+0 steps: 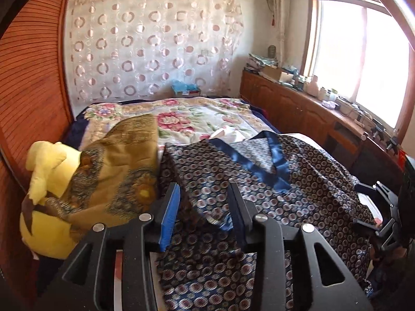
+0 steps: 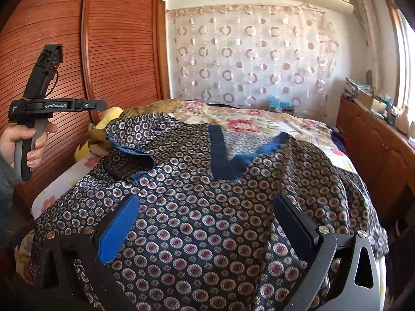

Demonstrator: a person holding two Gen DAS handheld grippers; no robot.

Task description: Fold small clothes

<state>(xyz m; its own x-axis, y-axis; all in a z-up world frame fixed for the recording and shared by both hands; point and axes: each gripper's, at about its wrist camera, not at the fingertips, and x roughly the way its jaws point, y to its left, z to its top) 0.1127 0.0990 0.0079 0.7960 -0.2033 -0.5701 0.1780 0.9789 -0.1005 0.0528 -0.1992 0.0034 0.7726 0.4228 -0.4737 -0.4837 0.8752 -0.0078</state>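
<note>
Garment (image 2: 207, 220): dark patterned vest or sleeveless jacket, roundel print, blue satin V-neck trim (image 2: 225, 160), spread front-up across the near part of the bed. One side panel near the armhole is already turned over, its blue edging (image 2: 135, 153) showing.

Bed cover (image 2: 246, 121): floral, pale ground, bare beyond the collar.

Left gripper (image 1: 205, 207): jaws partly apart, nothing between the pads, cloth lying below them. In the right wrist view it is held aloft by a hand (image 2: 24, 142) beside the wardrobe, clear of the garment.

Right gripper (image 2: 205, 223): jaws wide, poised low over the body of the garment; no cloth pinched.

Step in hand, as judged: between folds; a side appears laid in and both tools are free. The next move probably calls for picking an edge, the far side or the hem, closing on a single layer of the slippery fabric, and carrying it across without dragging the folded panel out.

Other items: yellow plush toy (image 1: 49, 181) under a brown patterned cloth (image 1: 116, 171) at the left; louvred wardrobe (image 2: 64, 59); circle-print curtain (image 1: 153, 49); window (image 1: 363, 62) over a cluttered wooden cabinet (image 1: 298, 103).

Obscured: hem and lower corners are hidden beneath the grippers; right edge droops off the bed out of view; sill objects too small to identify.
</note>
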